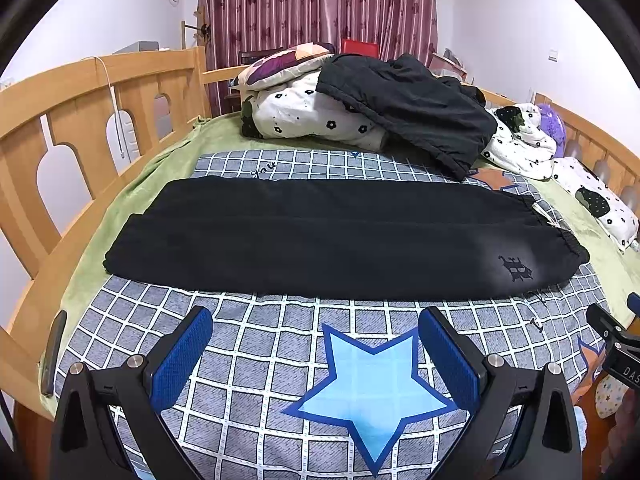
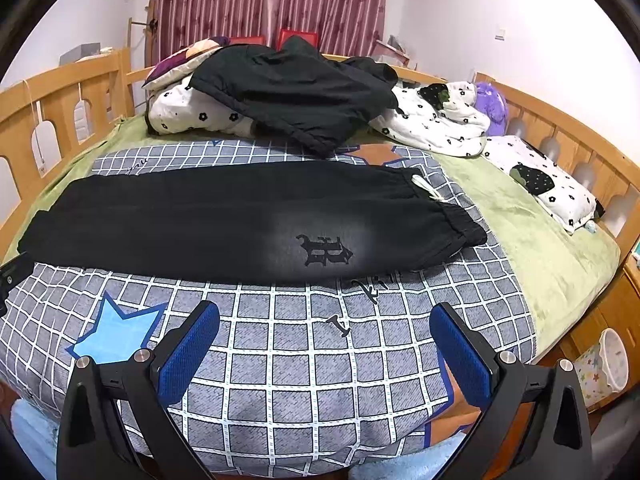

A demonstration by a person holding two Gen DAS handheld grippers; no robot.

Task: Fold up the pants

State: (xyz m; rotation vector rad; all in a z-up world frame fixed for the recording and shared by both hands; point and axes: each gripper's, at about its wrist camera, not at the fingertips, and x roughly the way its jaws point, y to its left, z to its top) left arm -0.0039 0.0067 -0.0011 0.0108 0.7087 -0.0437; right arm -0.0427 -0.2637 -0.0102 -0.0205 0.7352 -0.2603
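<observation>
Black pants [image 1: 320, 240] lie flat across the checked blanket [image 1: 260, 344], folded lengthwise leg on leg, waistband at the right, cuffs at the left. A dark logo [image 2: 324, 250] shows near the waist, and a white drawstring [image 2: 426, 188] pokes out. They also show in the right wrist view [image 2: 240, 220]. My left gripper [image 1: 316, 320] is open and empty, just short of the pants' near edge, toward the leg end. My right gripper [image 2: 324, 316] is open and empty, near the waist end. The right gripper's edge shows in the left wrist view [image 1: 616, 344].
A pile of white flowered bedding [image 1: 312, 116] with other black clothes [image 1: 412, 112] on top sits behind the pants. A wooden bed rail [image 1: 80, 120] runs along the left and far sides. A pillow [image 2: 540, 184] lies at the right. A small bin [image 2: 604, 364] stands by the bed.
</observation>
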